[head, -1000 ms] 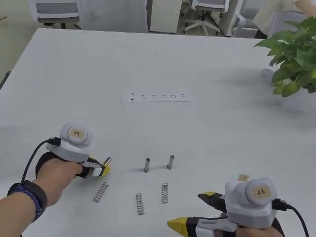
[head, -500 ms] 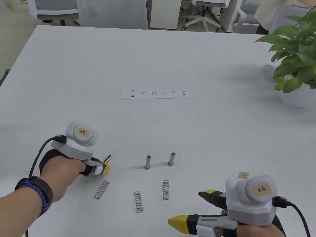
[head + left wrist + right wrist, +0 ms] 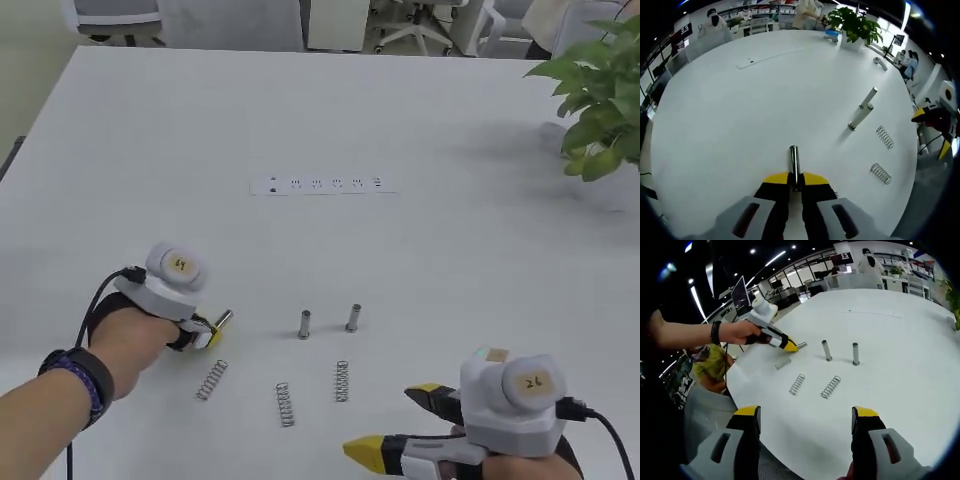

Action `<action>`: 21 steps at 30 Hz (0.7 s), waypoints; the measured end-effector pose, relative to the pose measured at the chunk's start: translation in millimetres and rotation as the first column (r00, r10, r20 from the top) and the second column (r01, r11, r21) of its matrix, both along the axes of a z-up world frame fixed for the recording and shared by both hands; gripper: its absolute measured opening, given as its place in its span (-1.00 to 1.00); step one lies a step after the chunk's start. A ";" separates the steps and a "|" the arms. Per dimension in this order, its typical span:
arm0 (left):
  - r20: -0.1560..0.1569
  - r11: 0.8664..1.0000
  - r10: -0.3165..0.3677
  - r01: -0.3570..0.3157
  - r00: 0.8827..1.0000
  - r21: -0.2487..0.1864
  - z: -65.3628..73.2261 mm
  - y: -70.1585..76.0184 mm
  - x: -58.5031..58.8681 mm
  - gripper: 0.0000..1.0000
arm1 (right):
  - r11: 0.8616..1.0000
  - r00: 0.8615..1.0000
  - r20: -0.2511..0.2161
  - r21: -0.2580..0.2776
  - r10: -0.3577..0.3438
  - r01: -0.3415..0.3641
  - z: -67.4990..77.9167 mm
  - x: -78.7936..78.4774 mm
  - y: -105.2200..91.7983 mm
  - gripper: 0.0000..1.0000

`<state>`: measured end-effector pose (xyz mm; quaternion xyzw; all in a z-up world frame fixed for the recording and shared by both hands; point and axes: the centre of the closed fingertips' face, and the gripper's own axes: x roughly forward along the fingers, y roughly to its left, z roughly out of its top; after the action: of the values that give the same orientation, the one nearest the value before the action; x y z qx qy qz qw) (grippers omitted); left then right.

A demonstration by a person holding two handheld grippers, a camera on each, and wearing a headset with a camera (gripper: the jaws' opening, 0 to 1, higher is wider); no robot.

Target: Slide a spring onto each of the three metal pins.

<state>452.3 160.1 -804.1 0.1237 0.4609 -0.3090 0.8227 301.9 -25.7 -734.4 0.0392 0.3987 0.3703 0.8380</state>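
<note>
My left gripper (image 3: 208,335) (image 3: 794,179) is shut on a metal pin (image 3: 794,161) (image 3: 222,320), held low over the white table at the left. Two more pins stand upright near the middle: one (image 3: 305,324) (image 3: 826,350) and another (image 3: 353,318) (image 3: 855,353). Three springs lie in front of them: a left spring (image 3: 211,379) (image 3: 783,362), a middle spring (image 3: 285,404) (image 3: 797,384) and a right spring (image 3: 342,381) (image 3: 830,387). My right gripper (image 3: 395,425) (image 3: 807,421) stands open near the table's front edge, with nothing between its yellow-tipped fingers.
A white power strip (image 3: 317,185) lies flat further back on the table (image 3: 420,130). A potted plant (image 3: 600,90) stands at the far right. Office chairs sit beyond the far edge.
My left gripper, still holding the pin, has shifted slightly to the right. The head camera has tilted a little. The right gripper has stayed in place.
</note>
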 end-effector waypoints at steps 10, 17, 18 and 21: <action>0.023 0.997 -0.056 0.055 0.998 0.050 0.2 0.2 0.0 -1.00 | 1.000 1.000 0.001 0.001 0.001 -0.001 -0.3 2.1 -0.5 0.46; 0.032 0.997 -0.061 0.060 0.998 0.046 -1.8 0.8 1.6 -1.00 | 1.000 1.000 -0.003 0.006 -0.004 0.004 -1.8 1.4 -1.1 0.45; 0.032 0.997 -0.061 0.059 0.998 0.045 -1.5 0.8 0.9 -1.00 | 1.000 1.000 -0.005 0.004 -0.004 0.004 -2.5 0.9 -1.4 0.45; 0.032 0.997 -0.066 0.064 0.997 0.043 -0.6 -0.6 -1.3 -1.00 | 1.000 1.000 -0.010 0.005 -0.003 0.003 -4.2 -0.7 -2.1 0.45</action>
<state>451.0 159.5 -804.6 0.1611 0.4493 -0.3237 0.8170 301.2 -27.8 -738.6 0.0436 0.4020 0.3698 0.8365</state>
